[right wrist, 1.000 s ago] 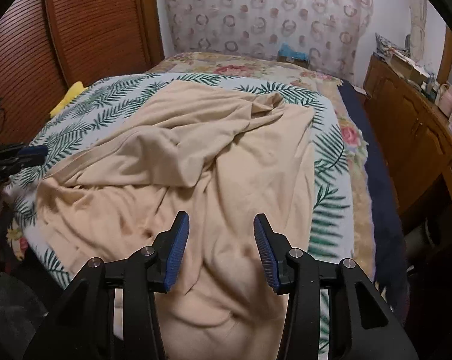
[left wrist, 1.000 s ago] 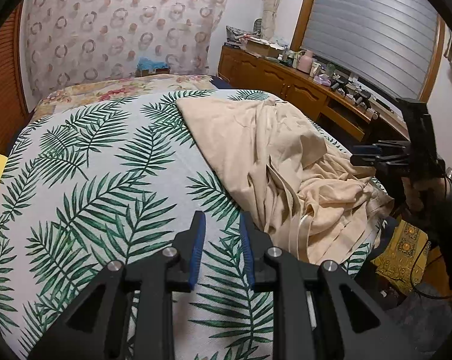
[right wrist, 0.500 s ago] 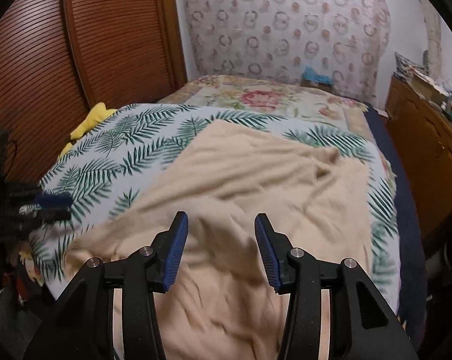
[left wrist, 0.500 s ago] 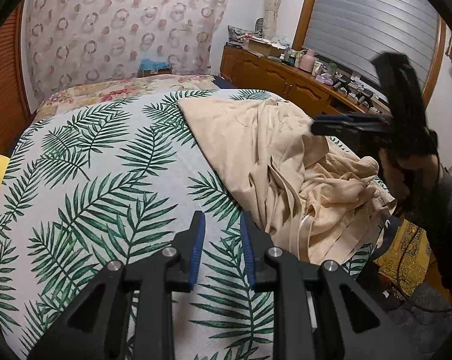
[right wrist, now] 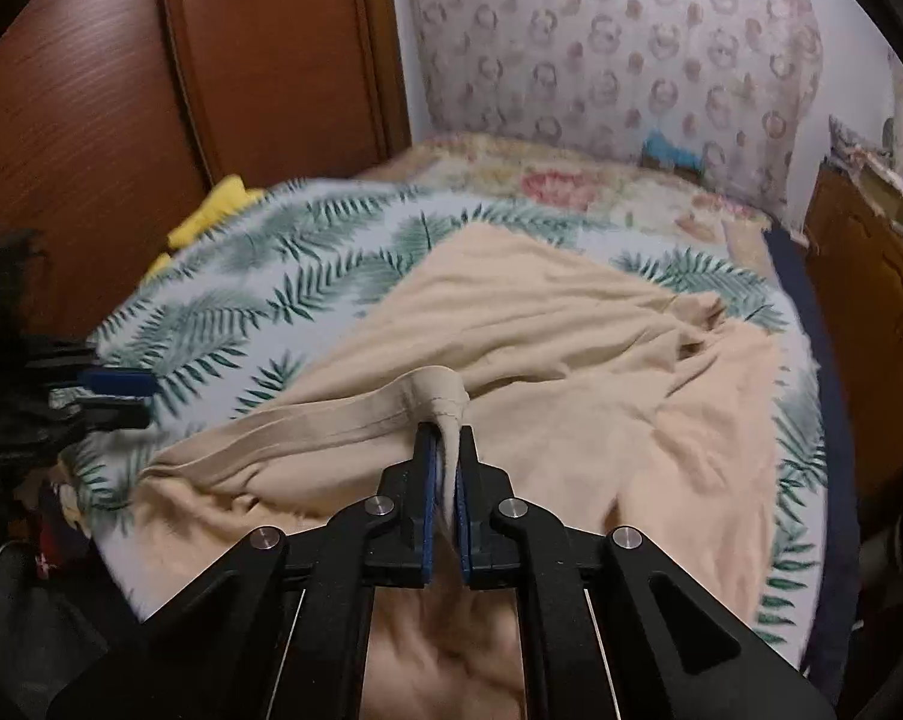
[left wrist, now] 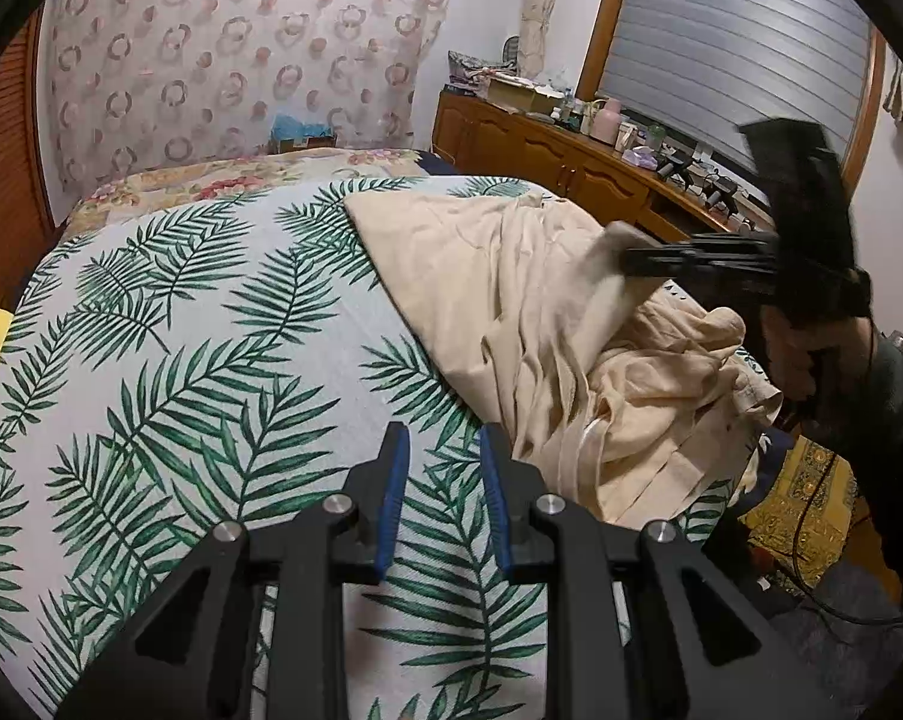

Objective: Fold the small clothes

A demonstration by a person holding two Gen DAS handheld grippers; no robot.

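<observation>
Right gripper (right wrist: 445, 450) pinching a beige garment (right wrist: 571, 372) on the bed (right wrist: 307, 252).

Its blue-padded jaws are clamped on a bunched hem, which rises in a ridge trailing left. The rest of the cloth lies rumpled across the palm-leaf cover. The left gripper (right wrist: 118, 396) shows at the left edge, jaws slightly apart, over the cover. A yellow cloth (right wrist: 211, 210) sits by the wooden door (right wrist: 151, 60).

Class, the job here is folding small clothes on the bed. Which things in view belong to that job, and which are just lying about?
Part of the job:
- beige garment, an edge pinched up
- right gripper, shut on that edge
- left gripper, empty over the leaf-print cover

Just lying about:
- yellow cloth at the bed's edge
- bottles and boxes on the cabinet
- blue item by the curtain
</observation>
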